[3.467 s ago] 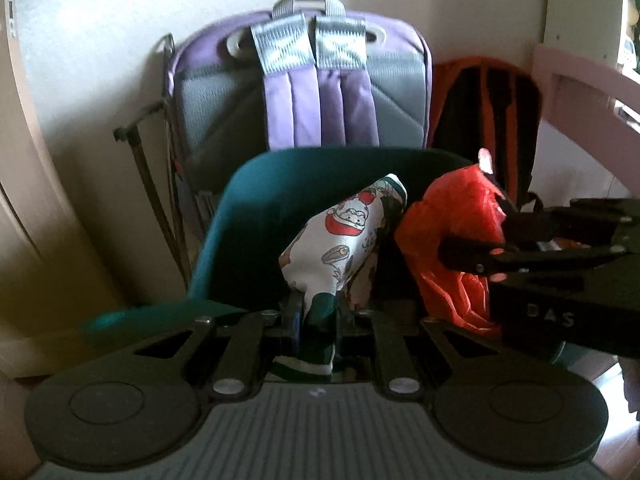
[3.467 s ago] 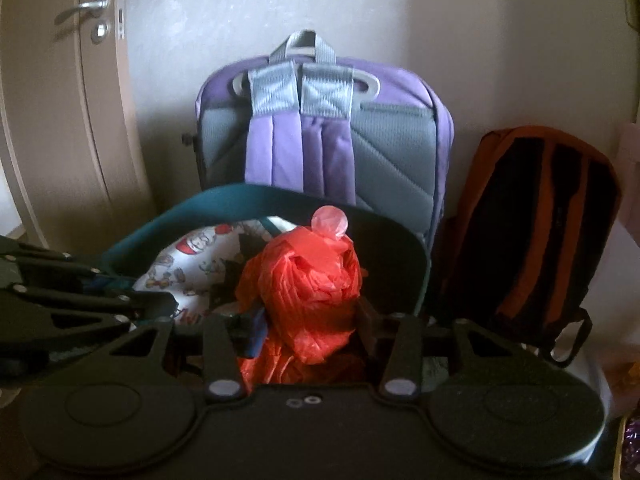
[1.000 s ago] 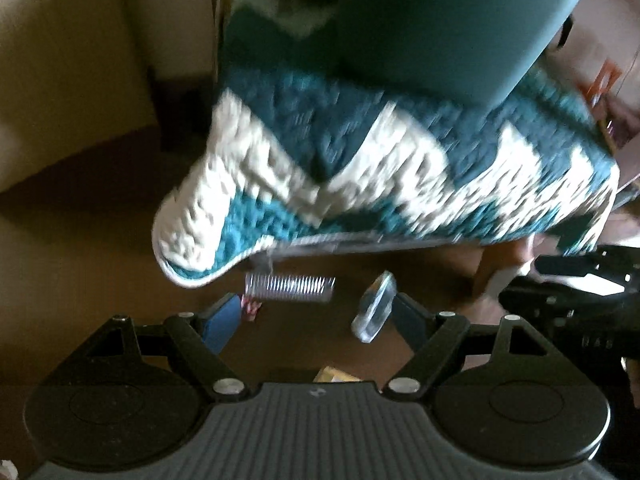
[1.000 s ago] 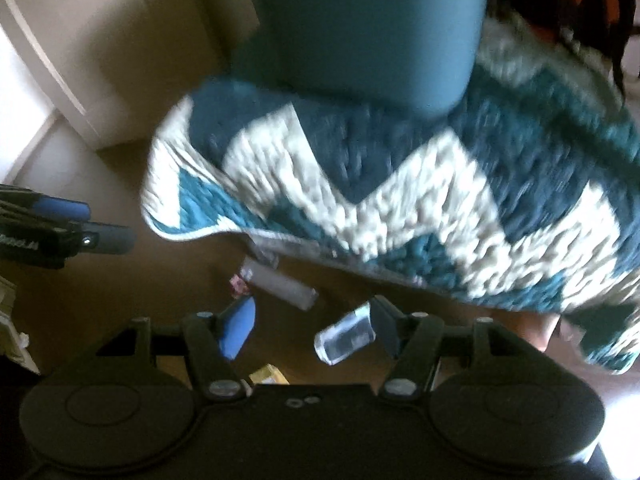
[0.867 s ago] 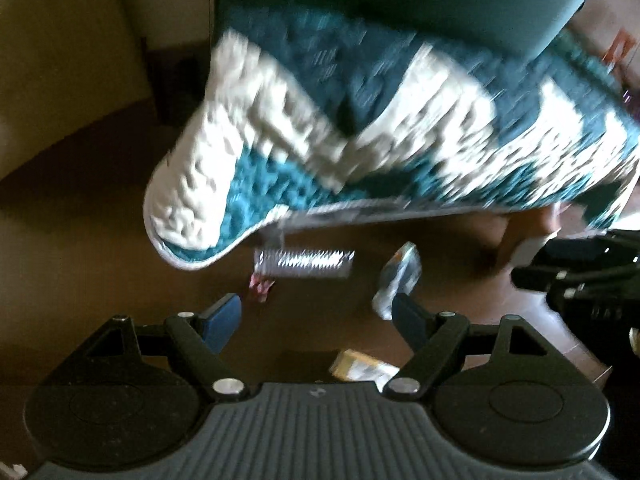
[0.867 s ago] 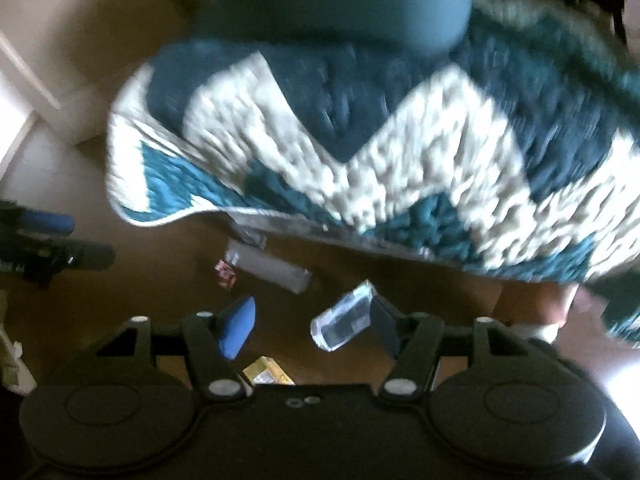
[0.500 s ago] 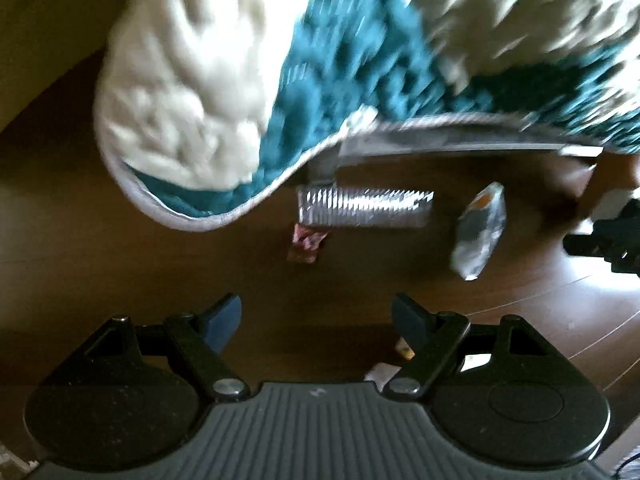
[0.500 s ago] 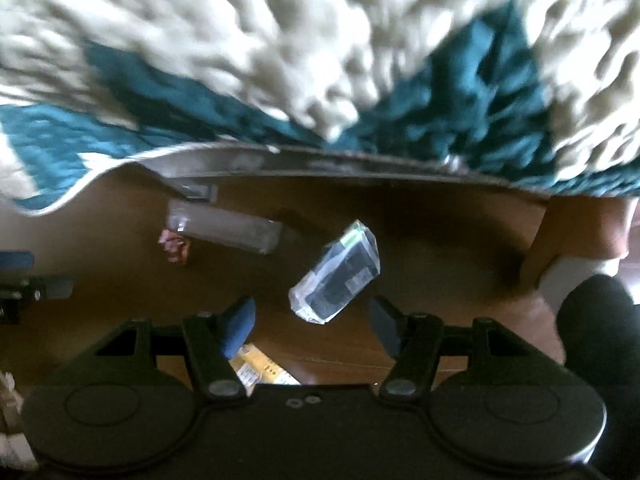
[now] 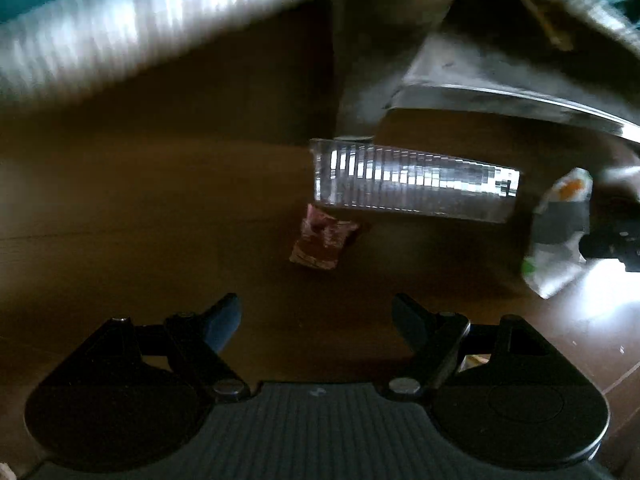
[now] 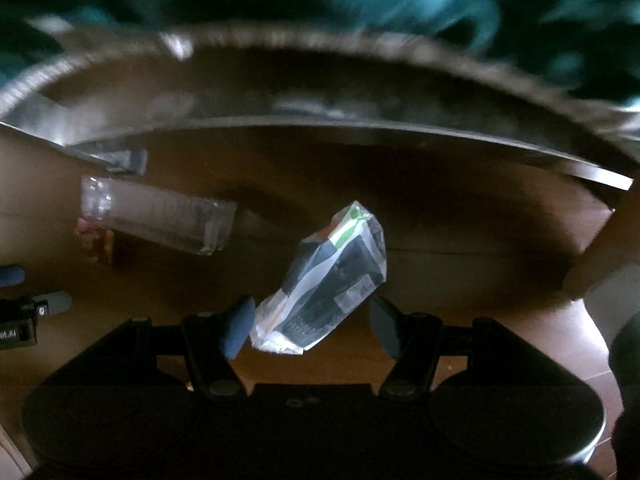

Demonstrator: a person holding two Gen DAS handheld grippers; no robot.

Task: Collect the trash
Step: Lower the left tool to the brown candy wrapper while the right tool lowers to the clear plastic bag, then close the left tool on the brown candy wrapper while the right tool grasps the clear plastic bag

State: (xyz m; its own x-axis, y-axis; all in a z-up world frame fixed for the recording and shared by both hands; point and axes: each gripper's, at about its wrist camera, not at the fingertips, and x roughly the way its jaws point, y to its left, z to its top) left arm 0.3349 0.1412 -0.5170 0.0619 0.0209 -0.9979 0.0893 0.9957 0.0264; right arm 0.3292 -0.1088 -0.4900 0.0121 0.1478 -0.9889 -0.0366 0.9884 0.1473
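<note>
both grippers pointed down at the wooden floor point(image 9: 160, 208). the left gripper point(image 9: 316, 326) stood wide and empty, just short of a small red wrapper point(image 9: 322, 240) and a ribbed clear plastic tray point(image 9: 412, 180). the right gripper point(image 10: 310, 330) was spread wide too, a crumpled clear plastic packet point(image 10: 328, 280) lying between its fingers, apparently ungripped. a teal blanket's edge point(image 10: 360, 52) hung above.
</note>
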